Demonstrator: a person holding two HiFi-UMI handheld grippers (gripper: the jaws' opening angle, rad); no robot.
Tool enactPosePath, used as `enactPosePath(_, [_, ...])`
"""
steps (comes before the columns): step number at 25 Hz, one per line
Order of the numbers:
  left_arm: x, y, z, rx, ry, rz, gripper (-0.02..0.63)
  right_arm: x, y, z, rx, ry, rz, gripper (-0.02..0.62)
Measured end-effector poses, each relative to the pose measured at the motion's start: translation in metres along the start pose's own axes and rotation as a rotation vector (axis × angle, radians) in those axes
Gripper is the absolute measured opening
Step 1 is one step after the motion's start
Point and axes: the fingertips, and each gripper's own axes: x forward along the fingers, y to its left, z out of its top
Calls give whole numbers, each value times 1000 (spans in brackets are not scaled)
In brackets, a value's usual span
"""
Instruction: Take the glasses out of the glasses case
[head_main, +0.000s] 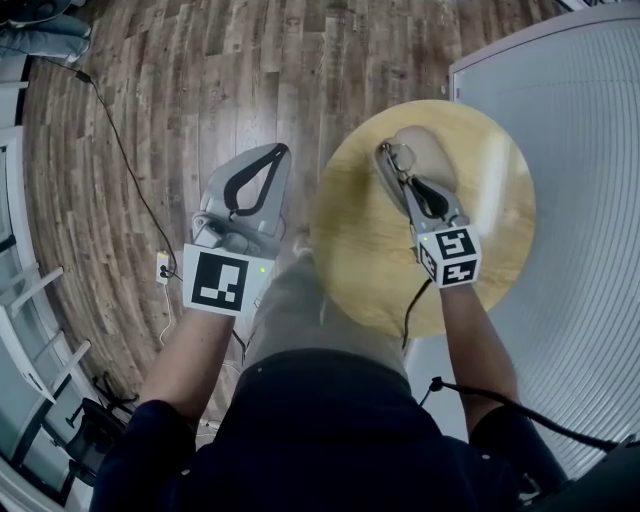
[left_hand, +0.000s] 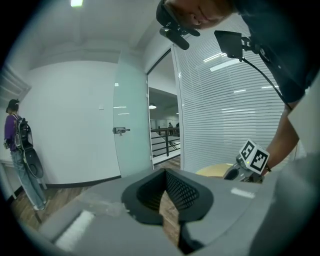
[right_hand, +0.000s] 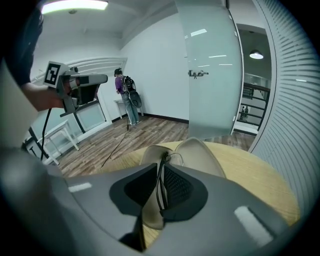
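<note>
Glasses (right_hand: 158, 185), a thin dark wire frame, stand edge-on between the jaws of the right gripper (head_main: 388, 152). The jaws are drawn in to a narrow slit on the frame, so this claw has hold of the glasses and nothing else. The far end of the frame, where a pale loop of rim shows, reaches over the open glasses case (right_hand: 202, 152). The case is a beige clamshell whose two halves lie spread just beyond the jaw tips. Whether the frame touches the lining there or hangs clear of it I cannot tell. By their look the glasses are light and fragile: wire this thin would bend under a hard squeeze, the lenses would scratch, and the hinged arms could swing loose. The safest hold is probably at the bridge or on the rim near a hinge, with gentle pressure and a straight lift so nothing snags on the case lip. The case looks light too, and since nothing pins it down it may slide or rise with the frame. It lies toward the far side of the round wooden table (head_main: 500, 240). The left gripper (head_main: 277, 150) hangs well apart, off the table and over the plank floor (head_main: 160, 90). Its jaws meet at the tips, with nothing between them but a sliver of floor.
</note>
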Motion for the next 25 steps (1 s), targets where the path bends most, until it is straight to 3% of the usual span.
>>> enactPosePath(8, [4, 14, -20, -41, 26, 50, 5, 19, -5, -19, -12, 94, 38, 72])
enactPosePath(25, [14, 14, -34, -53, 45, 39, 6, 38, -1, -33, -114, 268, 74, 94])
